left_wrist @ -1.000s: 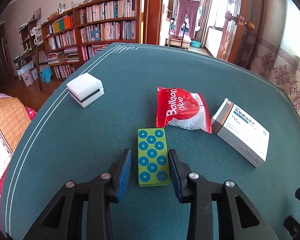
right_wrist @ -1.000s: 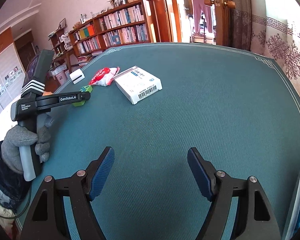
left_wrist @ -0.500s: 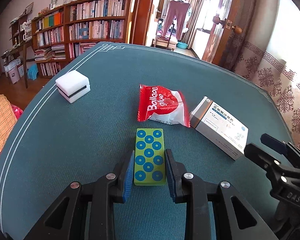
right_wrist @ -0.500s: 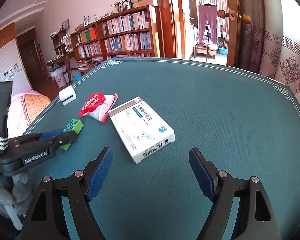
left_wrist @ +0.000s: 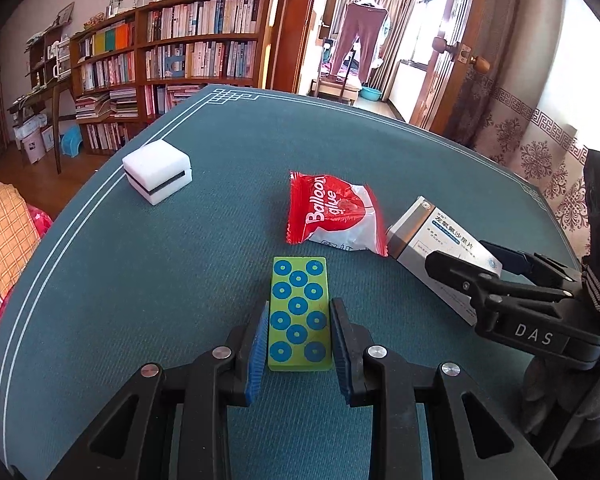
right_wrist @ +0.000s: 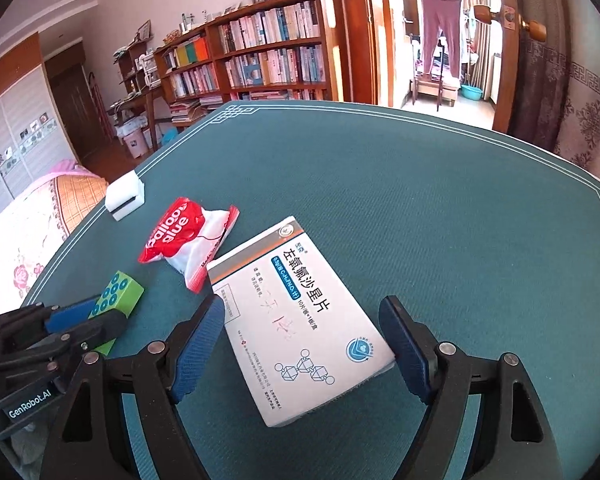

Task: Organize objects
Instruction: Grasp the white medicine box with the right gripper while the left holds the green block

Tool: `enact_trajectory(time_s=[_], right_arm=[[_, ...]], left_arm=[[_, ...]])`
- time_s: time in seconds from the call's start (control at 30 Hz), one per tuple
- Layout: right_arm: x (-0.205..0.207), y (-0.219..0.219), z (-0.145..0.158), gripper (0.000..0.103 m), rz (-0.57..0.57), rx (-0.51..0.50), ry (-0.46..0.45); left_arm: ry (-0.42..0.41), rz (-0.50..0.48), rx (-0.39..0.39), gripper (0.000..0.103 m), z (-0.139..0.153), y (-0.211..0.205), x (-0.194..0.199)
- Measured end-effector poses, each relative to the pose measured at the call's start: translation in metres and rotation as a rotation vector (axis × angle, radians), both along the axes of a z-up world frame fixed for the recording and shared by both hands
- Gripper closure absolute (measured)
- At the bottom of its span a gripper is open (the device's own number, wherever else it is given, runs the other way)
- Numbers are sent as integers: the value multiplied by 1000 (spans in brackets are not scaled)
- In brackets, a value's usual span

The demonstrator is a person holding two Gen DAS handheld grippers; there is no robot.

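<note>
on the green counter point(left_wrist: 380, 152) four things lie spread in a loose row, none yet gathered into any tidy group, so the organizing looks barely begun. farthest left, near the counter's edge, sits the white sponge block point(left_wrist: 157, 176), untouched and well apart from the rest. next comes the green block with blue dots point(left_wrist: 299, 318): the left gripper point(left_wrist: 299, 350) has its jaws closed on the block's two long sides, pads pressing on it, while the block seems to rest flat on the cloth, so this reads as a grasp made but no lift yet. just beyond it lies the red balloon glue packet point(left_wrist: 332, 216), with one corner touching or nearly touching the medicine box point(right_wrist: 300, 316). over that box hangs the right gripper point(right_wrist: 304, 344), its jaws wide and having just been opening further; the box lies between them, but the pads stand clear of its sides. by my reading two pickups are in hand, and every placement is left to do.
</note>
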State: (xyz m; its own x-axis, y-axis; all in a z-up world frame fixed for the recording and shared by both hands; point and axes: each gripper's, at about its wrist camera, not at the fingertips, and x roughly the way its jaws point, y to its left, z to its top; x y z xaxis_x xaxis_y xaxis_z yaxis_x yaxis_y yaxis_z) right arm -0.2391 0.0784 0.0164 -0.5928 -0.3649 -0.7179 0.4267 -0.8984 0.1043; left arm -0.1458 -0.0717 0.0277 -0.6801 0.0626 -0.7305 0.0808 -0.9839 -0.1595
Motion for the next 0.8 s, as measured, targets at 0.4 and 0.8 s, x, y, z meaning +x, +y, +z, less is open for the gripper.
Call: enact_trajectory(time_s=[0.4, 0.8], right_arm=[[11, -22, -8, 21, -24, 145, 12], [27, -14, -7, 39, -52, 139, 29]], left_arm=[[-6, -2, -6, 72, -2, 3, 0], [-2, -19, -13, 72, -1, 8, 2]])
